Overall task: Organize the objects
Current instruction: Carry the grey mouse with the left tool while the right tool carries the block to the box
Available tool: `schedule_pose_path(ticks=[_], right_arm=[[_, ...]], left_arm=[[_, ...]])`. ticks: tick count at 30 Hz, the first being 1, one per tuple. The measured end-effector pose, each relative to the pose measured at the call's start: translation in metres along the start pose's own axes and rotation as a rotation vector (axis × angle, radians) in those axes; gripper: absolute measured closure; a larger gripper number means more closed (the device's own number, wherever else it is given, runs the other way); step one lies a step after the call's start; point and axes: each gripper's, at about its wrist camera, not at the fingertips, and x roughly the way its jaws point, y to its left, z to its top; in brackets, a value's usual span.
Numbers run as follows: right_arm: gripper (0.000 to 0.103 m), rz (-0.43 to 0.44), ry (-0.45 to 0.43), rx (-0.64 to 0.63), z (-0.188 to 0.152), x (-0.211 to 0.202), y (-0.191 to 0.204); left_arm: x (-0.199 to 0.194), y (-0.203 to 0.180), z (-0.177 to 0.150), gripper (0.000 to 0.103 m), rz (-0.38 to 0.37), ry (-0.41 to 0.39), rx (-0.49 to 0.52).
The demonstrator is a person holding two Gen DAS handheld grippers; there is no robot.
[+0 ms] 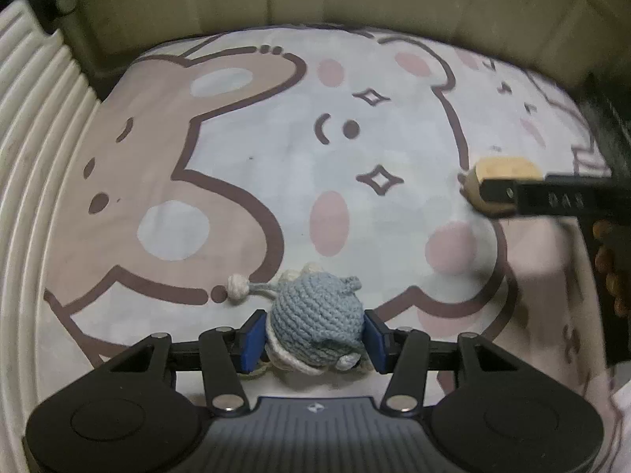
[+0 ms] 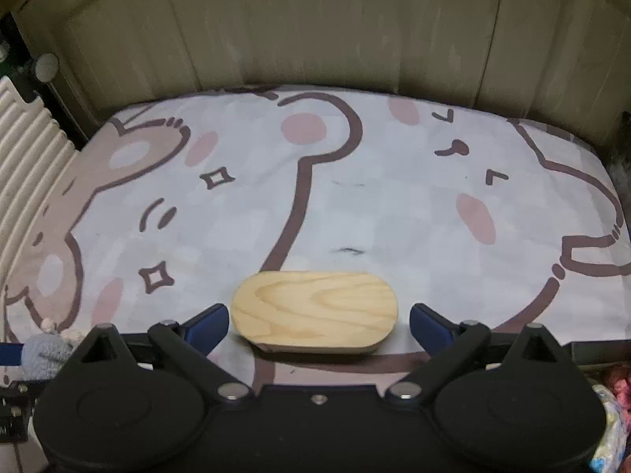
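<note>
My left gripper (image 1: 315, 333) is shut on a blue crocheted toy (image 1: 315, 315) with a white knotted cord, low over the cartoon-bear bedsheet (image 1: 276, 157). The toy also shows at the left edge of the right wrist view (image 2: 47, 354). My right gripper (image 2: 319, 323) is open, its blue pads on either side of an oval wooden block (image 2: 313, 311) that lies on the sheet, with small gaps on both sides. In the left wrist view the wooden block (image 1: 501, 169) and the right gripper's finger sit at the right.
A ribbed white headboard (image 1: 35, 138) runs along the left side of the bed. A beige panelled wall (image 2: 315, 27) stands behind the bed. Colourful packets (image 2: 615, 414) lie at the lower right edge.
</note>
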Motion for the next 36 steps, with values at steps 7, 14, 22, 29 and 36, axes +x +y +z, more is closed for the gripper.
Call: schedule_pose_path(ticks=[7, 14, 22, 29, 36], right_arm=[[0.003, -0.009, 0.027, 0.002, 0.003, 0.013, 0.002], [0.009, -0.011, 0.043, -0.002, 0.003, 0.014, 0.004], [0.009, -0.008, 0.063, -0.060, 0.001, 0.005, 0.013], [0.009, 0.004, 0.021, -0.059, 0.004, -0.023, 0.020], [0.009, 0.038, -0.040, -0.064, 0.006, -0.062, 0.028]], left_arm=[[0.003, -0.006, 0.001, 0.049, 0.020, -0.006, 0.053], [0.007, -0.009, 0.001, 0.047, 0.019, 0.005, 0.080], [0.007, -0.007, -0.001, 0.049, 0.012, 0.027, 0.080], [-0.014, -0.006, 0.001, 0.049, 0.033, -0.038, 0.039], [-0.041, -0.005, 0.000, 0.049, 0.036, -0.106, -0.022]])
